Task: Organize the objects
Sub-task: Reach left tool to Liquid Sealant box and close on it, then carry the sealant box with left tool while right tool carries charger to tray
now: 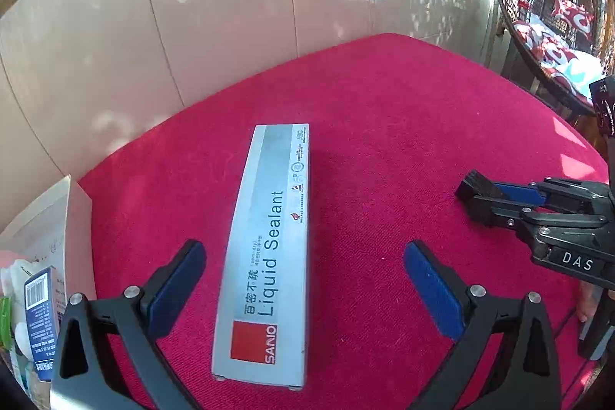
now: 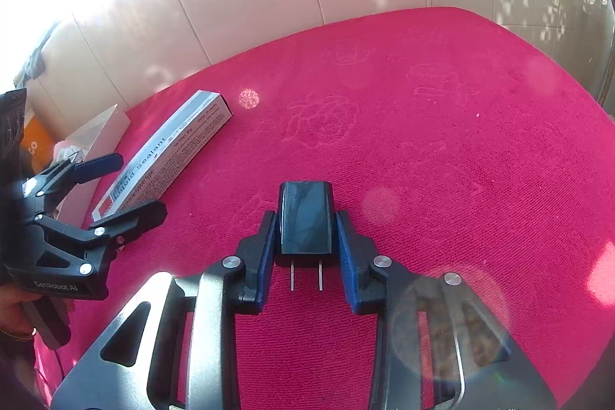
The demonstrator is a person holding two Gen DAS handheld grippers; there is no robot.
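Item: sealant box (image 1: 265, 256), silver, laid flat on the red cloth (image 1: 384, 125), flanked by the spread, untouching fingers of the left gripper (image 1: 303, 287). Item: black plug adapter (image 2: 306, 218), clamped between the pads of the right gripper (image 2: 306, 237), prongs toward the camera. Beside the cloth's left edge: white open carton (image 1: 77, 218) with a blue packet (image 1: 40, 317). Surround: beige tiled wall (image 1: 230, 6); wicker chair (image 1: 546, 6) at right.

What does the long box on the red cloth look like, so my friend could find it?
Look at the big red cloth in front of the pale wall. A long, thin silver box lies flat on it, between the open fingers of the left gripper, which do not touch it. It says "Liquid Sealant" and has a red square at one end, unlike the small black charger the right gripper holds.
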